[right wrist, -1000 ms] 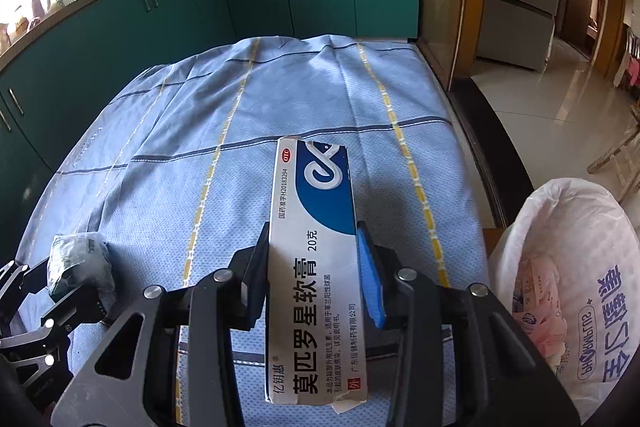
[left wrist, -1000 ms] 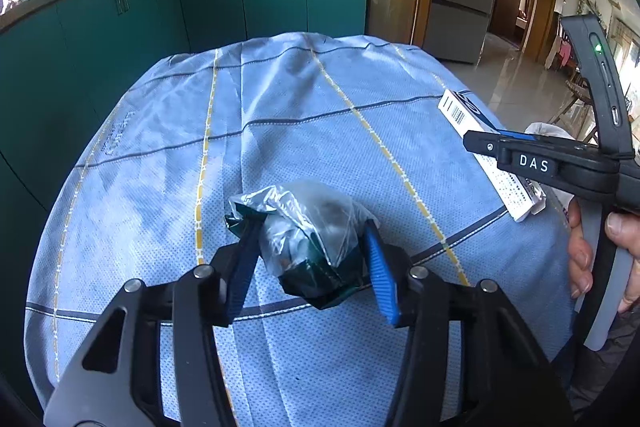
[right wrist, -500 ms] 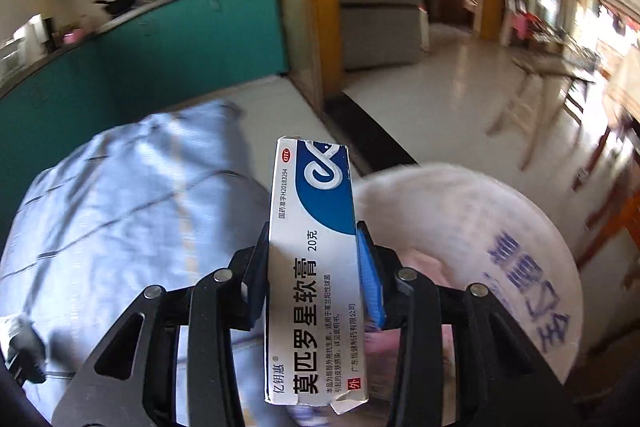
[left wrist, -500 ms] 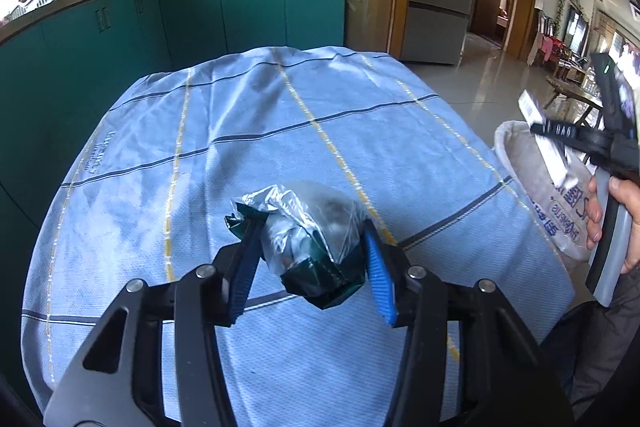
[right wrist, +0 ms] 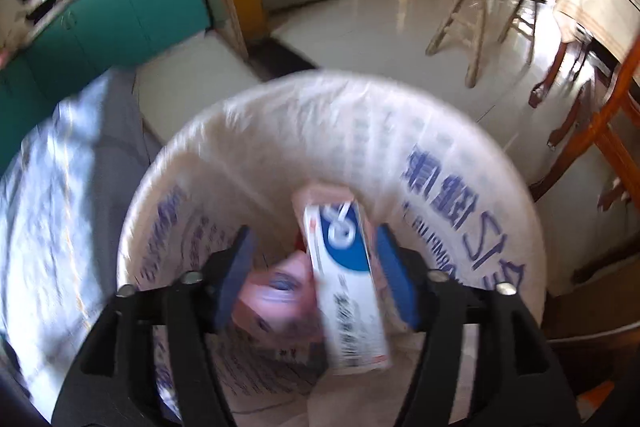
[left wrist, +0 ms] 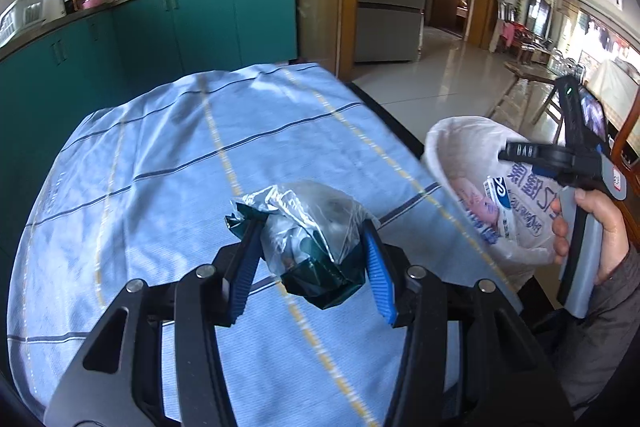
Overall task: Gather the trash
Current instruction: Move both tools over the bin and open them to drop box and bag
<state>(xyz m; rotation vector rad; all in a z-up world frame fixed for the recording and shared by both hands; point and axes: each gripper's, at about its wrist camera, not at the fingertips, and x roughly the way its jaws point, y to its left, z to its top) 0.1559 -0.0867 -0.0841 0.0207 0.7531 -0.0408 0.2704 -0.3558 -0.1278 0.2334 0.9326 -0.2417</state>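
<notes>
Since a second ago, the right gripper (right wrist: 314,273) has swung off the blue tablecloth (left wrist: 168,155) to the right and now points down into the white bag (right wrist: 320,131). Its jaws have just been opening and stand spread; the white-and-blue carton (right wrist: 348,279) lies loose between them, near the right-hand pad but no longer pinched, tilted over the pink wrappers (right wrist: 272,295) inside the bag. In the left wrist view the same carton (left wrist: 498,201) shows inside the bag's mouth.

Counted: two grippers, one carton, one crumpled clear-and-dark-green plastic bundle (left wrist: 312,235), one white bag. The left gripper (left wrist: 308,263) pinches that bundle between its blue pads over the near part of the cloth, as it did before.

Writing: "DAS" on the right gripper's arm reads mirrored in the left view; blue characters are printed on the bag, too blurred to read; the carton's print is smeared by motion.
</notes>
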